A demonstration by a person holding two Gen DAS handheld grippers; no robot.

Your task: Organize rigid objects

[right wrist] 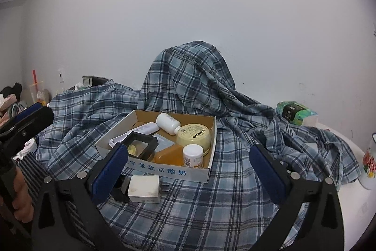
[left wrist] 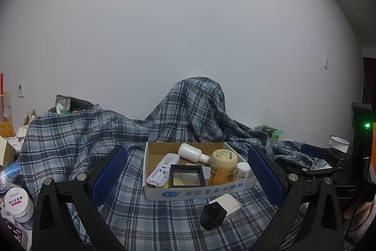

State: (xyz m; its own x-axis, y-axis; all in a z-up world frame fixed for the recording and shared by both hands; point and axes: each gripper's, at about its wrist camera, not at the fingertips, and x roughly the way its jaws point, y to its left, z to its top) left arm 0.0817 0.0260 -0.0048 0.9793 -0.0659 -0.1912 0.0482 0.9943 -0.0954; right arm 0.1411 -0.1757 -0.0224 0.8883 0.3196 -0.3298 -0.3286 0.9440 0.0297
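Note:
A shallow cardboard box (left wrist: 204, 192) (right wrist: 199, 174) sits on the plaid cloth. It holds a white bottle (left wrist: 190, 152) (right wrist: 168, 122), a cream jar (left wrist: 223, 160) (right wrist: 193, 137), a small white jar (left wrist: 242, 171) (right wrist: 193, 155), an amber block (right wrist: 170, 154), a black frame (left wrist: 187, 175) (right wrist: 141, 146) and a white case (left wrist: 162, 171). In front of the box lie a white charger (right wrist: 144, 188) (left wrist: 229, 205) and a black nut-like piece (left wrist: 212, 217). My left gripper (left wrist: 188, 173) is open and empty, its fingers either side of the box. My right gripper (right wrist: 188, 168) is open and empty, the charger just inside its left finger.
A blue plaid cloth (right wrist: 211, 211) covers the surface and a tall hump behind the box. A green tissue pack (right wrist: 295, 113) and an enamel mug (right wrist: 370, 164) stand at the right. White jars (left wrist: 17, 204) and clutter crowd the left edge.

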